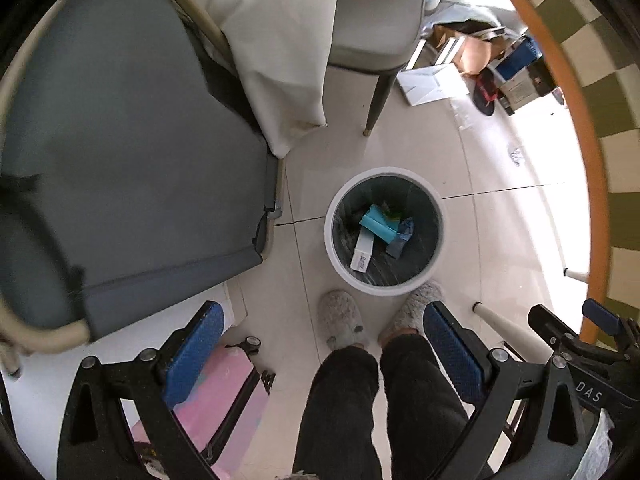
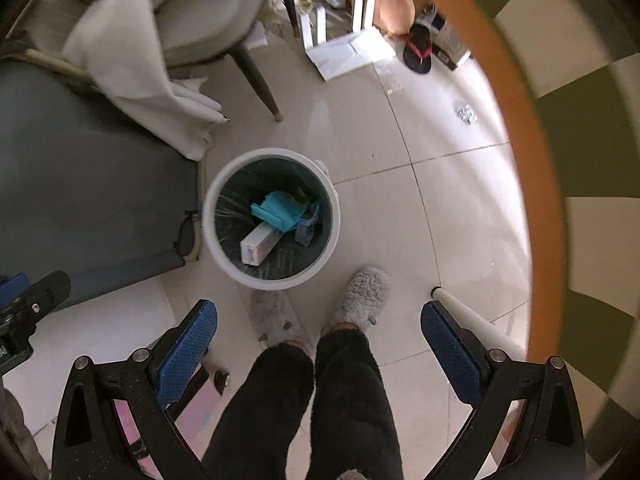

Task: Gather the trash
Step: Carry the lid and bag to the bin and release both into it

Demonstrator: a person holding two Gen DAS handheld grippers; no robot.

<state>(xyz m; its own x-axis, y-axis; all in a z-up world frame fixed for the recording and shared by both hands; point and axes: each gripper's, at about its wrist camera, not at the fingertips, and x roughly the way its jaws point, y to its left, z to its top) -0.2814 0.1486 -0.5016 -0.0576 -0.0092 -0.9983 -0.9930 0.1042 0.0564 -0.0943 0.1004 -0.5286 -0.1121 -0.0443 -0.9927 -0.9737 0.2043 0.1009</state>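
Note:
A white round trash bin [image 1: 338, 260] with a dark liner stands on the tiled floor; it also shows in the right wrist view [image 2: 216, 248]. Inside lie a teal packet [image 1: 378, 224] [image 2: 276, 210], a white box [image 1: 362, 250] [image 2: 260, 246] and a blue-grey scrap [image 1: 400, 238] [image 2: 308, 228]. My left gripper [image 1: 320, 344] is open and empty, high above the floor, just short of the bin. My right gripper [image 2: 319, 340] is open and empty, also above the floor. A small crumpled silver wrapper [image 2: 467, 114] lies on the floor at the right.
The person's legs and grey slippers [image 1: 340, 320] [image 2: 360, 292] stand next to the bin. A grey cot [image 1: 120, 140] is on the left, a chair with a cloth [image 1: 372, 20] behind, a checkered round table [image 2: 520, 120] at right, boxes and a sandal [image 2: 418, 50] at the back.

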